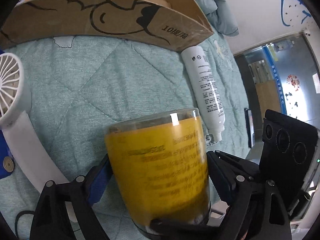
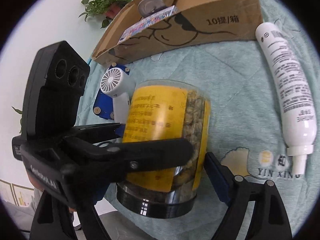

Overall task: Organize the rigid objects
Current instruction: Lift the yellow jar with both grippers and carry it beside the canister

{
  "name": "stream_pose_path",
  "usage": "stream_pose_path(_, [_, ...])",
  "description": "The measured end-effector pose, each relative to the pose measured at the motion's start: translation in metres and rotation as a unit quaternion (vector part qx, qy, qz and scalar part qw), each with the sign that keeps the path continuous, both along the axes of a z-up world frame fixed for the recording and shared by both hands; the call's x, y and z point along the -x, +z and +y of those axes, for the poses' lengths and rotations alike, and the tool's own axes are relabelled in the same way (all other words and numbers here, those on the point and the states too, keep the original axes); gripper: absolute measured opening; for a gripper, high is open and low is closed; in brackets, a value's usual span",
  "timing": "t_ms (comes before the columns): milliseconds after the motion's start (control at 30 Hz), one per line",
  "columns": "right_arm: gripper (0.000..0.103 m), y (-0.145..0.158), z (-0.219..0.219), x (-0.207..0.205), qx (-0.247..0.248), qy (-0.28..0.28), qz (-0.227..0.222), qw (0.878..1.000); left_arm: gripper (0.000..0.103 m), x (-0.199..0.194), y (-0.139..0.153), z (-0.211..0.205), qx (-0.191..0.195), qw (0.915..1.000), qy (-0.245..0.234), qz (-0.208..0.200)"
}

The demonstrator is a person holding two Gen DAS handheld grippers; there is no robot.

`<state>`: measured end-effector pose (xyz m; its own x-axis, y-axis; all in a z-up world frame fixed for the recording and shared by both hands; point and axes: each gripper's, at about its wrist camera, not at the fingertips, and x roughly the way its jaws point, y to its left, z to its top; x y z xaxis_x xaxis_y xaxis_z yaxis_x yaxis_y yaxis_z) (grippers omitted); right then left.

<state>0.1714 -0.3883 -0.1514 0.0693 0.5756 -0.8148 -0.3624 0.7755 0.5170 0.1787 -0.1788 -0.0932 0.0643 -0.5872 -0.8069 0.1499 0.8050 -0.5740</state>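
Note:
A clear jar [image 1: 160, 160] with a yellow label and a black lid [image 2: 156, 204] sits between both grippers over a teal quilt [image 1: 100, 84]. My left gripper [image 1: 158, 160] is shut on it, a pad pressed on each side. In the right wrist view, the left gripper [image 2: 158, 138] reaches in from the left, with one finger across the label and the other behind the jar. My right gripper [image 2: 160, 170] straddles the lid end. Its blue right pad [image 2: 215, 176] stands just off the glass, and its left finger is hidden. An open cardboard box [image 2: 200, 26] lies beyond.
A white spray bottle [image 2: 286, 92] lies on the quilt right of the jar. A white handheld fan [image 2: 116, 88] rests on a blue item [image 2: 102, 110] to the left. The box holds a metal can [image 2: 154, 2] and a colourful flat pack [image 2: 148, 24]. A potted plant [image 2: 108, 2] stands behind.

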Motion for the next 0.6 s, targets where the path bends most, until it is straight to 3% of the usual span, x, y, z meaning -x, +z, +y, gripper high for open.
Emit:
stream_pose_path(233, [0.089, -0.007, 0.009, -0.003, 0.013, -0.002, 0.002, 1.000, 0.086, -0.006, 0.000, -0.007, -0.007, 0.9999, -0.001, -0.008])
stream_pose_path(400, [0.088, 0.005, 0.016, -0.011, 0.031, 0.006, -0.021, 0.999, 0.085, -0.011, 0.020, -0.012, -0.015, 0.9992, -0.002, -0.037])
stream_pose_path(600, [0.088, 0.035, 0.021, -0.026, 0.018, 0.009, -0.064, 0.998, 0.085, -0.025, 0.060, -0.003, -0.017, 0.9964, 0.011, -0.083])
